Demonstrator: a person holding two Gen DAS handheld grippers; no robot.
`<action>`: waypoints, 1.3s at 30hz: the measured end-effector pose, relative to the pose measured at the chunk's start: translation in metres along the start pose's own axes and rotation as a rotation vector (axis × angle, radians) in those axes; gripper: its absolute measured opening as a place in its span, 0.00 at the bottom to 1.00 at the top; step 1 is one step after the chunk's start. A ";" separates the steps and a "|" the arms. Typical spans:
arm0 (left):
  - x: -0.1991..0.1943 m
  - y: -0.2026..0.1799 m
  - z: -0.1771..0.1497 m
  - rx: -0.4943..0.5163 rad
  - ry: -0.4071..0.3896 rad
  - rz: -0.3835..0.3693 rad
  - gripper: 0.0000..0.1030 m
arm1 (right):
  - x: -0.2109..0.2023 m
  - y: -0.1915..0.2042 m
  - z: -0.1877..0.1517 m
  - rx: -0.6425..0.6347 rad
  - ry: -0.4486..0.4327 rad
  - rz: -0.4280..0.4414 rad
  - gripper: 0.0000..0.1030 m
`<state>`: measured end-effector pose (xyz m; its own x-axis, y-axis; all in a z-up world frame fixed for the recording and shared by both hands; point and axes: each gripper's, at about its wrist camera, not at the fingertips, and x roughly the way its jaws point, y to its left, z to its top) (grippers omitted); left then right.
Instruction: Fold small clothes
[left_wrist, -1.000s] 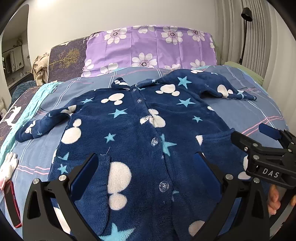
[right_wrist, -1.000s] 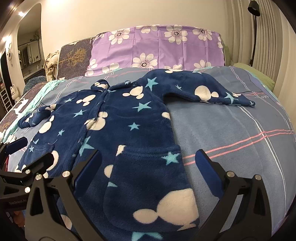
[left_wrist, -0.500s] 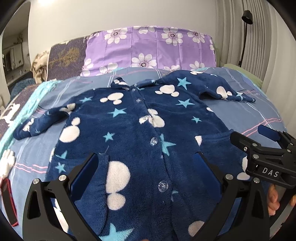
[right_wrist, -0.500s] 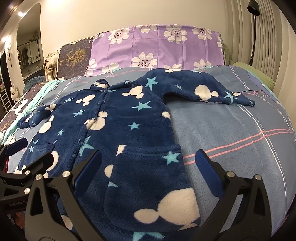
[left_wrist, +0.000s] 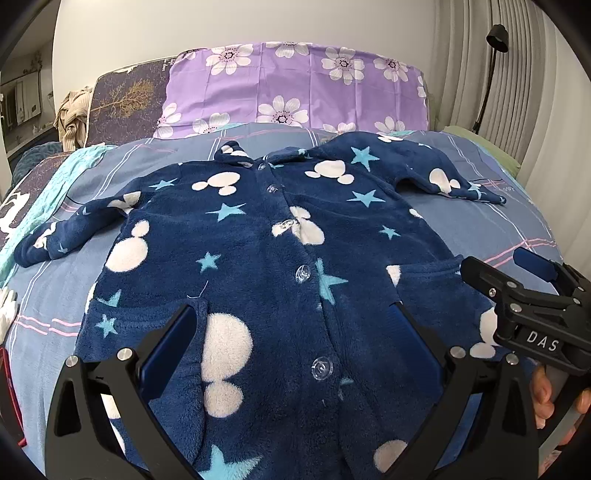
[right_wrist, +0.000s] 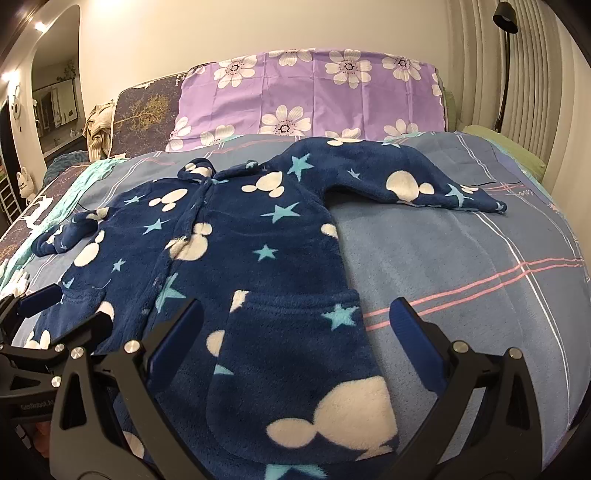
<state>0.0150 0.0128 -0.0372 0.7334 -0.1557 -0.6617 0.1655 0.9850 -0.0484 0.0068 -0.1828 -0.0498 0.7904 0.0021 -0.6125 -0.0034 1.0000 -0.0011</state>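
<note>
Fleece pyjama top (left_wrist: 280, 266) lay buttoned and flat on the bed (right_wrist: 461, 258), sleeves spread. Left tongs (left_wrist: 291, 343) and right tongs (right_wrist: 295, 332) hovered released above the hem (empty); better to pinch each sleeve cuff first.

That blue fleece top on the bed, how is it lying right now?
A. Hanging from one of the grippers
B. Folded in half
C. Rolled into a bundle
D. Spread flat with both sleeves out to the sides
D: the fleece top lies flat on the bed, buttoned front up, one sleeve stretched left and the other sleeve right.
</note>
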 end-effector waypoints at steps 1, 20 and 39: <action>0.001 0.000 0.000 -0.002 0.001 -0.001 0.99 | 0.000 0.000 0.000 -0.001 0.001 -0.001 0.98; -0.004 0.035 0.005 -0.068 -0.020 0.075 0.99 | 0.010 0.043 -0.006 -0.125 0.045 0.018 0.98; 0.007 0.089 0.020 -0.163 -0.006 0.078 0.99 | 0.031 0.071 -0.002 -0.172 0.086 0.010 0.98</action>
<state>0.0478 0.0977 -0.0314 0.7440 -0.0783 -0.6636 -0.0008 0.9930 -0.1181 0.0297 -0.1120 -0.0703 0.7343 0.0048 -0.6788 -0.1216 0.9847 -0.1246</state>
